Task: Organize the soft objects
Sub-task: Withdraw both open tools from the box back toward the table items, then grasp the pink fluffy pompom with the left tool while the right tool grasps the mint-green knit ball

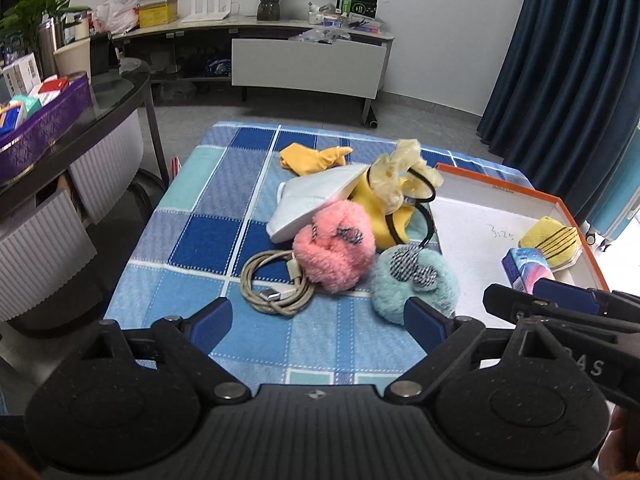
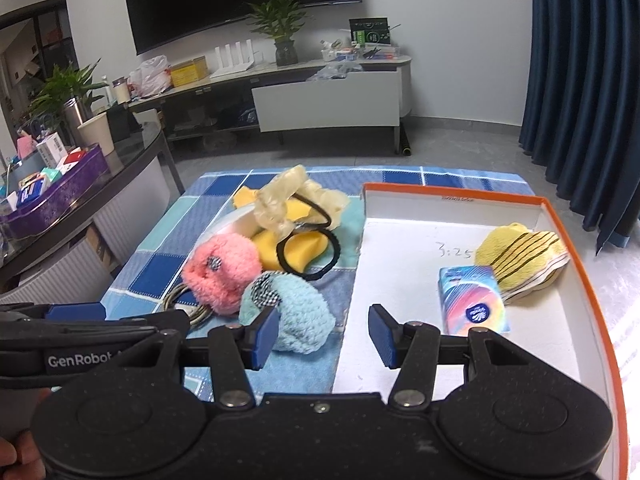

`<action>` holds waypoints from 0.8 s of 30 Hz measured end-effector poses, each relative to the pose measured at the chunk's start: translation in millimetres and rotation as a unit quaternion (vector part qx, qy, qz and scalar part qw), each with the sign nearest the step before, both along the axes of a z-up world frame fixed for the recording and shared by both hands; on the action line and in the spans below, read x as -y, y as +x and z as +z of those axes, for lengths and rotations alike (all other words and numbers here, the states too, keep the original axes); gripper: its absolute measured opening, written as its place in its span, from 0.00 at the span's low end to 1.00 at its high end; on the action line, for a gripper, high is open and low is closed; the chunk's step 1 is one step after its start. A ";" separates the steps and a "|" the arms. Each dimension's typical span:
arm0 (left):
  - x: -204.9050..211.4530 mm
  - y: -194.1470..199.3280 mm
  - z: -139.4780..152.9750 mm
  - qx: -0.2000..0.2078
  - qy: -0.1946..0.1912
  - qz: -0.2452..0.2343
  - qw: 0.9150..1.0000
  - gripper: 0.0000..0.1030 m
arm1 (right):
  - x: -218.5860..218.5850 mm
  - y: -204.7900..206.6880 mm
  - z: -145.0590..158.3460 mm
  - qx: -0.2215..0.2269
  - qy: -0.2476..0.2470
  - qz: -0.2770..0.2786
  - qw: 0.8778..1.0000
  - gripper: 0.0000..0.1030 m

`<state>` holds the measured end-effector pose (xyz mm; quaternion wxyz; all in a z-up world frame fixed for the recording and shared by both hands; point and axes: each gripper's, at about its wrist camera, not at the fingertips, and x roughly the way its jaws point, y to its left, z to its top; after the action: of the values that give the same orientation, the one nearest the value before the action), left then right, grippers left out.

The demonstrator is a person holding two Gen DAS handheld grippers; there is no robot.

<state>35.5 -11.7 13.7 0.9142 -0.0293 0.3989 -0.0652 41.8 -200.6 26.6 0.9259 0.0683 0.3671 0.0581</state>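
Orange-rimmed white box lid point(image 2: 576, 216) sits on the blue checked cloth point(image 1: 192, 240), right side; "3:25" handwritten on its floor. Inside: yellow striped sock point(image 2: 524, 258) touching a rainbow tissue pack point(image 2: 474, 300), pack logo too small to read. "GenRobot" printed on the left gripper body, seen from the right wrist view; partial letters "AS" on the right gripper in the left view. Soft pile on cloth just left of the lid: pink fluffy scrunchie point(image 1: 334, 250), teal fluffy scrunchie point(image 1: 416, 284), white face mask point(image 1: 316, 204), cream scrunchie point(image 1: 396, 176), black hair tie point(image 2: 308, 256), yellow cloth point(image 1: 312, 156), coiled cable point(image 1: 272, 286). Left gripper point(image 1: 320, 316) jaws wide, empty, above cloth near the cable and teal scrunchie. Right gripper point(image 2: 324, 338) jaws wide, empty, straddling the lid's left edge beside the teal scrunchie.
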 end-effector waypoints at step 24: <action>10.6 64.9 -29.3 -0.006 0.041 -0.034 0.999 0.85 | 9.9 12.7 -25.4 -0.031 0.014 0.003 0.999 0.64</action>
<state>100.5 -22.4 -15.6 0.9094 0.0210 0.4076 -0.0796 54.5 -210.4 1.1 0.9130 0.0814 0.3946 0.0639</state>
